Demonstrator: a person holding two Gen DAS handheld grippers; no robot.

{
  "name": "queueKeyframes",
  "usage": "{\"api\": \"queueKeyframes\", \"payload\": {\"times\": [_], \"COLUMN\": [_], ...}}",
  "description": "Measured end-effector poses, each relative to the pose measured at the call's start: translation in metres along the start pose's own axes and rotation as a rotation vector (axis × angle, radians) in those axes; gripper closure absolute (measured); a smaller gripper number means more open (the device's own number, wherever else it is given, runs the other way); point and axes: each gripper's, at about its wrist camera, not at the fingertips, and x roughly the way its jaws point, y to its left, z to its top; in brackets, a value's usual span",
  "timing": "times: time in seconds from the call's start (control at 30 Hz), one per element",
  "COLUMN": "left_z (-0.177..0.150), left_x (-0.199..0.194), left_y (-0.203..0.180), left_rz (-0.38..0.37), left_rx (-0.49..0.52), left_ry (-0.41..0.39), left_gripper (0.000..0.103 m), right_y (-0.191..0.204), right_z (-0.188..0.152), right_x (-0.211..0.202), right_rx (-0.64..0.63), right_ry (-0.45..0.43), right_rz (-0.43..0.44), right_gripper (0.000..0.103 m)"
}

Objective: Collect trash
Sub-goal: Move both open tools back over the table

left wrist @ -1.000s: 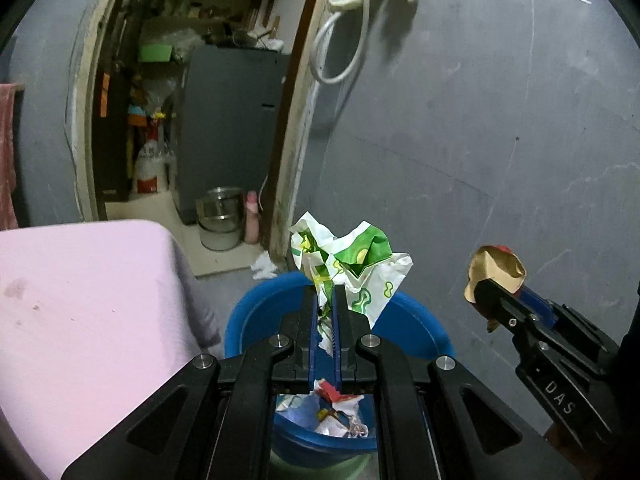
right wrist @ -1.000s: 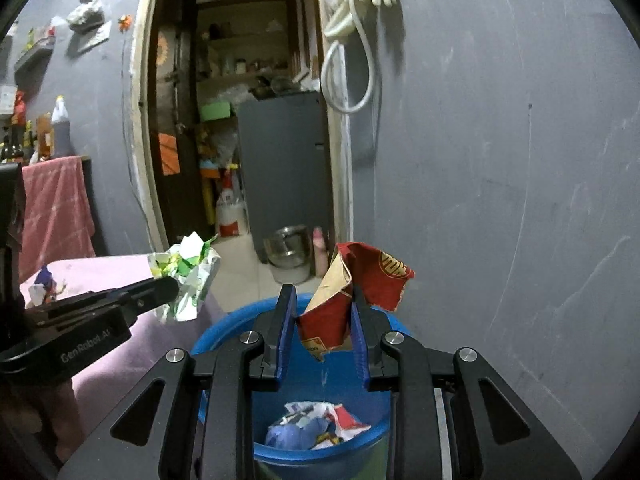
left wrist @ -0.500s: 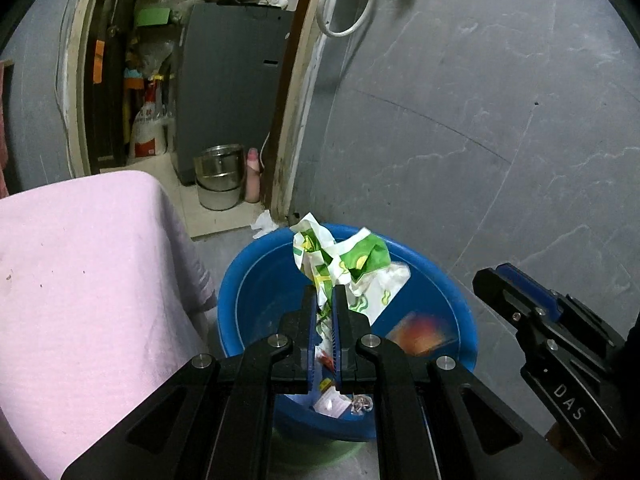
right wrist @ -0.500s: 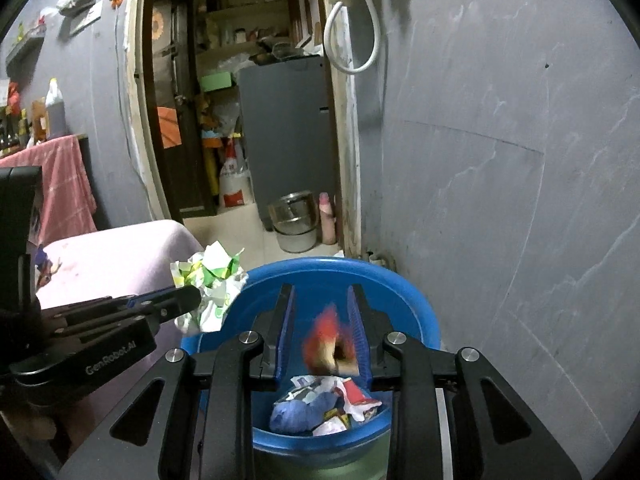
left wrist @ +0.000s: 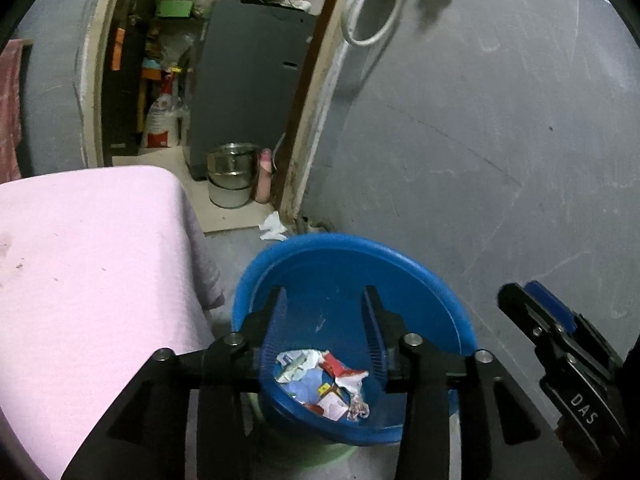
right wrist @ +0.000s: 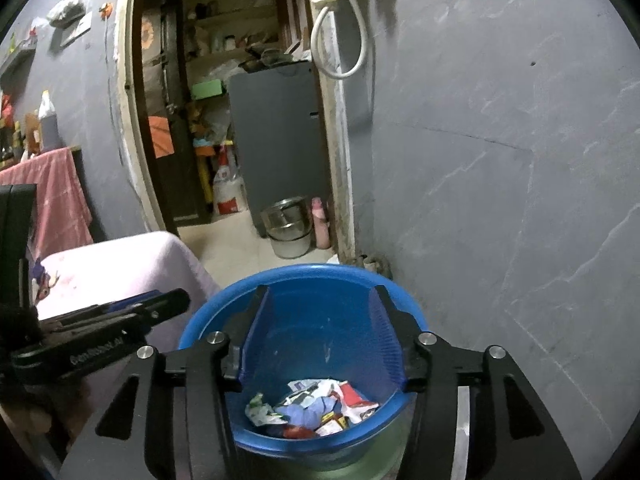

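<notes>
Trash (right wrist: 316, 406) fills blue basin (right wrist: 280, 276); both tongs just opened, empty.

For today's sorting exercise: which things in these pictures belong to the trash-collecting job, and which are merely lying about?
Part of the job:
- blue tub
- crumpled wrappers in it
- left gripper, open, empty
- right gripper, open, empty

Just lying about:
- pink cloth
- steel pot
- white hose
- grey cabinet

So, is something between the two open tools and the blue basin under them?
Nothing visible is. The left tool and right tool are open and empty over the blue basin, with the wrappers inside it.
</notes>
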Motion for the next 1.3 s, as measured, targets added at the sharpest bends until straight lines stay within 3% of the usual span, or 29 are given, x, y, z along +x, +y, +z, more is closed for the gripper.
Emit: {"api": "queueKeyframes", "payload": {"times": [0.1,0.23,0.33,0.53,0.7,0.77,0.97,1.3], "left_z": [0.007,0.02,0.028,0.039,0.041,0.039,0.038,0.036], "left_x": [-0.013,-0.031,-0.048,-0.083,-0.116,-0.13,-0.173,-0.233], "left_y": [0.005,0.008,0.014,0.026,0.036,0.042,0.062,0.118], "left_rz": [-0.001,0.02,0.032,0.064,0.094,0.107,0.146,0.252], "left_rx": [-0.028,-0.031,-0.033,-0.017,0.003,-0.001,-0.004,-0.041], "left_ry": [-0.035,-0.079,-0.111,-0.172,-0.232,-0.26,-0.325,-0.376], "left_gripper": [0.053,0.04,0.023,0.015,0.013,0.006,0.005,0.002], "right_y": [-0.002,0.002,0.007,0.022,0.04,0.049,0.077,0.139], "right_z": [0.004,0.011,0.018,0.026,0.034,0.037,0.044,0.05], "right_x": [-0.007,-0.016,-0.025,-0.047,-0.065,-0.07,-0.082,-0.082], "right_rx": [0.008,0.017,0.018,0.022,0.017,0.008,0.013,0.009], "right_ry": [-0.025,-0.062,-0.094,-0.175,-0.236,-0.259,-0.314,-0.339], "right_rz": [-0.011,-0.014,-0.013,-0.005,0.02,0.028,0.081,0.175], "right_gripper": [0.048,0.028,0.021,0.0,0.0,0.0,0.0,0.0]}}
